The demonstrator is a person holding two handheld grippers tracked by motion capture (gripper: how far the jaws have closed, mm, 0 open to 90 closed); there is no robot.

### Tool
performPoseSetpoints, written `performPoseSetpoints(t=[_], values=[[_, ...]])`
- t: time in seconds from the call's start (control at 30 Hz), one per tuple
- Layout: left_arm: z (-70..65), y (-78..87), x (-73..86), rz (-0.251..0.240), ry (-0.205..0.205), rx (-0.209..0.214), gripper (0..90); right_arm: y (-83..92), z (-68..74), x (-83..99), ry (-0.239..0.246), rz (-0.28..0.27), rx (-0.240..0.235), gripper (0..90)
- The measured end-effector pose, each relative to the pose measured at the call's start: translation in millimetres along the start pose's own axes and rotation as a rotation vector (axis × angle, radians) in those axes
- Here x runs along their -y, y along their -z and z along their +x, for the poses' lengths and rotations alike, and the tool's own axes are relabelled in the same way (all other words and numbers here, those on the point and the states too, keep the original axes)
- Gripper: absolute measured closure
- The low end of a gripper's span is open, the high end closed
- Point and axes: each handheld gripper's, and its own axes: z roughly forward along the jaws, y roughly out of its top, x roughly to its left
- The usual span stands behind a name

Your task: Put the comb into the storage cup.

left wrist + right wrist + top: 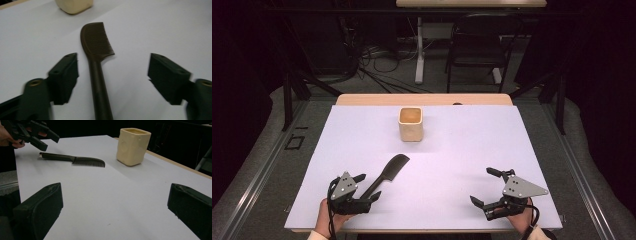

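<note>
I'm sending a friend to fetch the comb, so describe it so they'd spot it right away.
On the white table, look at the near left part, in front of the cream square cup. The comb lies flat there, its handle between the open left tongs. It is dark, long-handled and fine-toothed.

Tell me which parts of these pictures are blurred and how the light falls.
Left gripper view: the comb is fairly sharp, the open left tongs soft at the bottom corners. Right gripper view: the right tongs are blurred, the cream cup clear. High view: even light on the white table, dark surroundings.
</note>
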Motion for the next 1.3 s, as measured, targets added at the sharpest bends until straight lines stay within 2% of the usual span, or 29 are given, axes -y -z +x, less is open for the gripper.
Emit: performPoseSetpoints(t=[0.2, 0.27, 0.3, 0.43, 0.53, 0.57, 0.83, 0.97, 1.3], values=[[3.2, -3.9, 2.6, 0.06, 0.011, 0.043, 56.3, -0.8, 0.1, 0.3, -0.002, 0.01, -0.005, 0.0], [3.1, -4.9, 3.0, 0.074, 0.018, 0.046, 65.9, -0.7, 0.1, 0.4, -0.003, 0.007, -0.005, 0.0], [3.8, -6.2, 4.0, 0.098, 0.02, 0.059, 68.9, -0.1, 0.1, 0.4, -0.003, 0.008, -0.005, 0.0], [3.3, -5.4, 5.3, 0.13, 0.017, 0.062, 82.2, -0.3, 1.1, 0.0, -0.002, 0.011, -0.009, 0.0], [3.4, -5.0, 5.7, 0.152, 0.014, 0.058, 88.4, -0.8, 0.9, 0.0, 0.003, 0.015, -0.007, 0.0], [3.4, -4.2, 6.0, 0.177, 0.015, 0.051, 89.5, -0.8, 1.0, 0.1, 0.002, 0.015, -0.005, 0.0], [4.1, -0.5, 7.8, 0.214, 0.039, 0.054, 89.9, -0.6, 1.1, 0.1, 0.004, 0.016, -0.007, 0.0], [5.7, -3.1, 8.2, 0.265, 0.062, 0.054, 89.9, -1.1, 1.4, 0.1, 0.002, 0.019, -0.009, 0.0], [8.5, -2.8, 9.1, 0.28, 0.068, 0.028, 89.9, -1.5, 1.2, 0.1, 0.002, 0.023, -0.012, 0.0]])
